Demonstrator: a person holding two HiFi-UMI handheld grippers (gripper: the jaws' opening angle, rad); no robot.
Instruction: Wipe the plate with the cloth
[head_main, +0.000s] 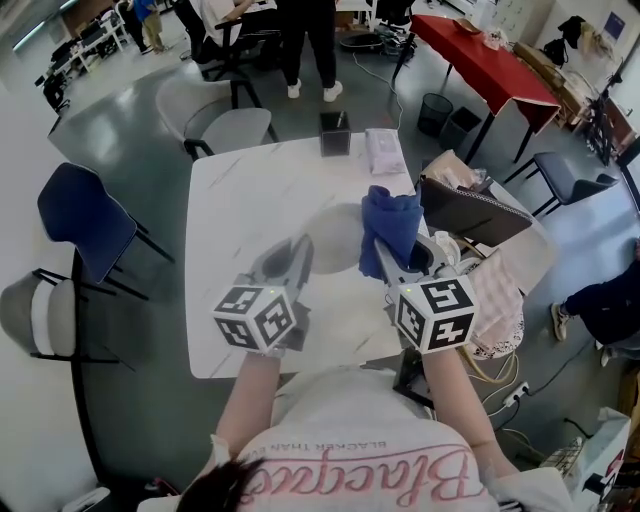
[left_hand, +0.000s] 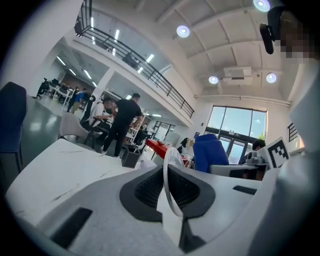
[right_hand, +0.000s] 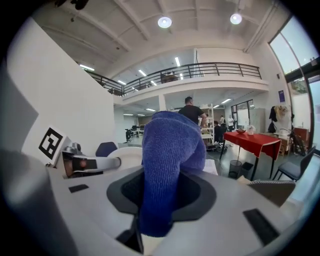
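Observation:
A white plate (head_main: 335, 238) is held tilted above the white marble table (head_main: 240, 205), with my left gripper (head_main: 298, 256) shut on its near rim. In the left gripper view the plate's rim (left_hand: 167, 186) runs edge-on between the two dark pads. My right gripper (head_main: 392, 262) is shut on a blue cloth (head_main: 391, 225), which bunches up above the jaws at the plate's right edge. In the right gripper view the blue cloth (right_hand: 169, 160) fills the gap between the pads, and the plate (right_hand: 129, 156) and left gripper show to its left.
A black box (head_main: 335, 133) and a white packet (head_main: 384, 150) lie at the table's far edge. A brown bag (head_main: 468, 208) sits on a chair at the right. A blue chair (head_main: 85, 220) and a grey chair (head_main: 228, 125) stand around the table. A person stands beyond it.

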